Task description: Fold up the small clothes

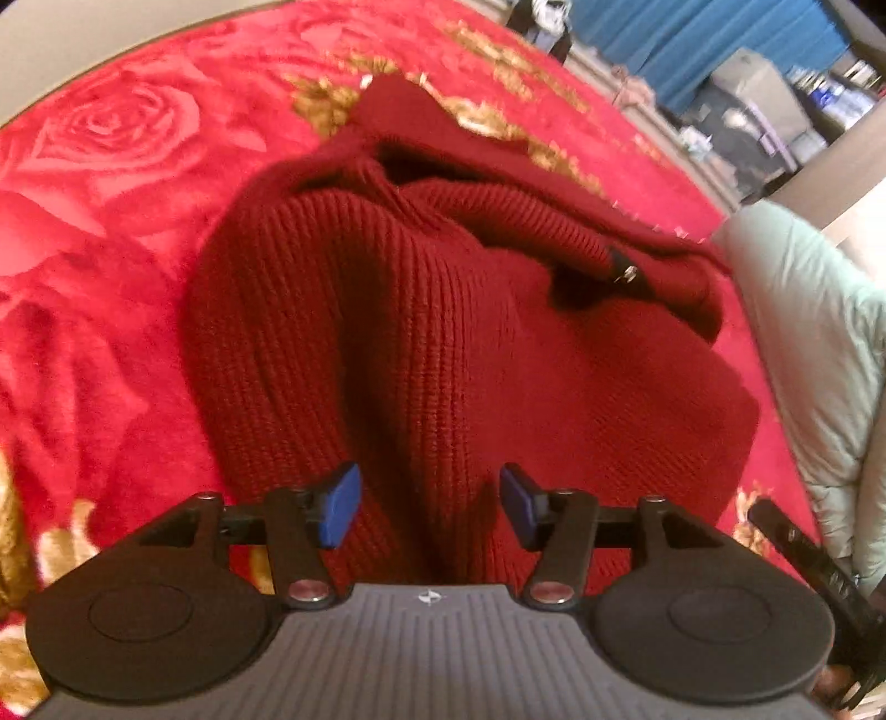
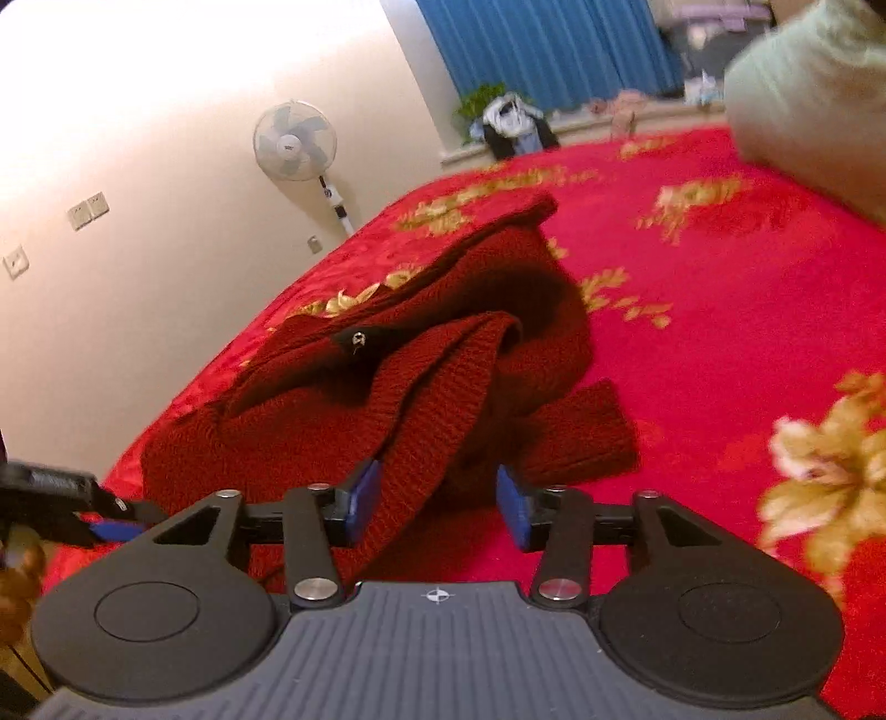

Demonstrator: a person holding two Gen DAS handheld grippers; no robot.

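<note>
A dark red knitted sweater (image 1: 415, 332) lies rumpled in loose folds on a red blanket with roses (image 1: 111, 194). A small black tab with a metal piece (image 1: 623, 271) shows near its collar. My left gripper (image 1: 431, 509) hangs just above the near part of the knit, jaws apart and pressing on nothing. In the right wrist view the sweater (image 2: 387, 399) lies ahead on the blanket (image 2: 720, 332), one sleeve trailing right. My right gripper (image 2: 437, 507) is open. A fold of knit runs between its blue pads (image 2: 362, 498) beside the left one, and the right one is clear.
A pale green quilt (image 1: 803, 343) is bunched on the bed at the right, also visible as the quilt (image 2: 803, 99) at the far corner. A standing fan (image 2: 295, 141), a cream wall and blue curtains (image 2: 542, 50) lie beyond the bed's far edge.
</note>
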